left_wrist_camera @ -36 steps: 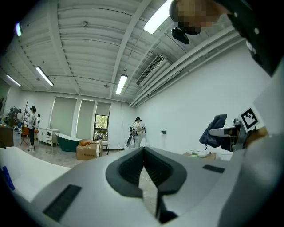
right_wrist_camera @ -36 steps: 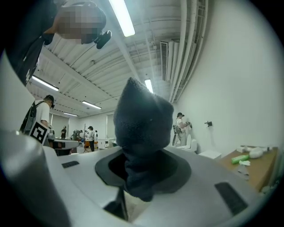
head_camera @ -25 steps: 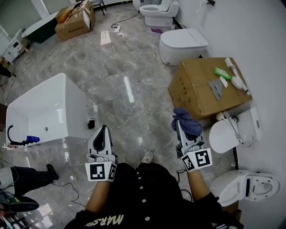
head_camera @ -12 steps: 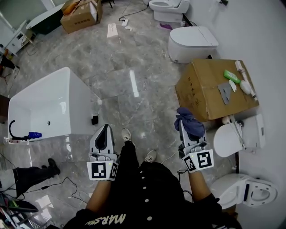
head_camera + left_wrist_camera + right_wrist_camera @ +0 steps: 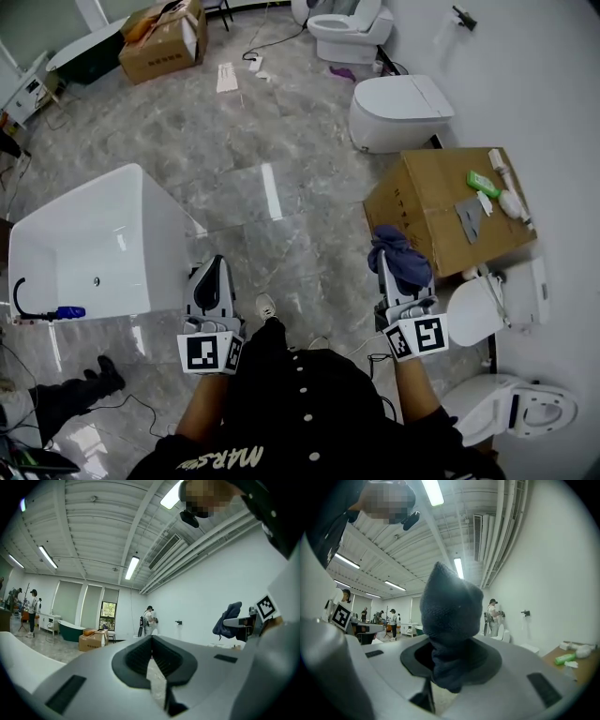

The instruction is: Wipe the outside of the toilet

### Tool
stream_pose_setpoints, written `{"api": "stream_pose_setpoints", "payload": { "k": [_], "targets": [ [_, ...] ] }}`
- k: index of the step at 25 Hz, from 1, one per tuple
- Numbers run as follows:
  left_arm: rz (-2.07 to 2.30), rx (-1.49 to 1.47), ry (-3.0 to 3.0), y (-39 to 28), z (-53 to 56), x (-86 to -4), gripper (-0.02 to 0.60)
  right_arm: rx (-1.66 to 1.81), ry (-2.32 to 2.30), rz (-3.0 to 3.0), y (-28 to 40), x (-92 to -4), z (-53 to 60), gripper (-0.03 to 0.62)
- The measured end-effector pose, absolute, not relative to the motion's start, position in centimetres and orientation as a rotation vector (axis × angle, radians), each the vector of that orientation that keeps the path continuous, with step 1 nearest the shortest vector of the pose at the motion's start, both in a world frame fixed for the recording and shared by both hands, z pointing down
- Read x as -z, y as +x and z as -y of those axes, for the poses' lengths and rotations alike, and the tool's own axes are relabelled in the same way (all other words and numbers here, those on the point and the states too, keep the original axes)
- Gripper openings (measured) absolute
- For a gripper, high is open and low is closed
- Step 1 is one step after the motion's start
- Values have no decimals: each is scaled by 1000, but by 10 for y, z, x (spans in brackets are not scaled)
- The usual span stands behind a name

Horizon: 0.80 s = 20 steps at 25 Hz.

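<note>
Far left: white bathtub [image 5: 94, 234] on the grey marble floor [image 5: 281, 159].

Left hand-held gripper [image 5: 217, 267] held out low in front of me, over the floor just beside the tub's near corner. Its own view shows the jaws drawn together with nothing between them, only floor past the tips. Marker cube faces up at my wrist.

Centre: one shoe [image 5: 265, 307] shows between the two tools.

Right hand-held gripper [image 5: 385, 270] held level with the left one, well apart from it. It is clenched on a dark blue cloth [image 5: 399, 255]. In its own view the cloth bunches up from between the jaws and fills the middle of the picture.

Right of that: a cardboard box [image 5: 427, 206] against the white wall [image 5: 544, 94], carrying a green bottle [image 5: 485, 180] and a grey rag [image 5: 469, 214] on top.

Along the same wall:
- a toilet [image 5: 476, 305] just to the right of the cloth-holding tool, near it but not touched by cloth or jaws
- a second toilet with open seat [image 5: 511, 401] at lower right, beside my right arm
- a closed-lid toilet [image 5: 398, 108] beyond the box.
</note>
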<state>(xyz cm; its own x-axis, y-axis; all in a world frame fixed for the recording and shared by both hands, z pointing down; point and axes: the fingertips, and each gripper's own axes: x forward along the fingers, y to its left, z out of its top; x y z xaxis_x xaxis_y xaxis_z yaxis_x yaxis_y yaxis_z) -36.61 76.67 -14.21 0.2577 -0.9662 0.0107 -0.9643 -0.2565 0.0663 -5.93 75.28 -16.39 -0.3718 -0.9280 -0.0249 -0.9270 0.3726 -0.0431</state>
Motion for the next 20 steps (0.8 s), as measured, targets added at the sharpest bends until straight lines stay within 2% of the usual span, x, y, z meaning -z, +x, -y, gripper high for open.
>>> {"api": "stream_pose_setpoints", "payload": {
  "k": [20],
  "targets": [
    [1806, 93, 2530, -459, -631, 150, 11, -28, -1832, -2480, -141, 174, -637, 121]
  ]
}}
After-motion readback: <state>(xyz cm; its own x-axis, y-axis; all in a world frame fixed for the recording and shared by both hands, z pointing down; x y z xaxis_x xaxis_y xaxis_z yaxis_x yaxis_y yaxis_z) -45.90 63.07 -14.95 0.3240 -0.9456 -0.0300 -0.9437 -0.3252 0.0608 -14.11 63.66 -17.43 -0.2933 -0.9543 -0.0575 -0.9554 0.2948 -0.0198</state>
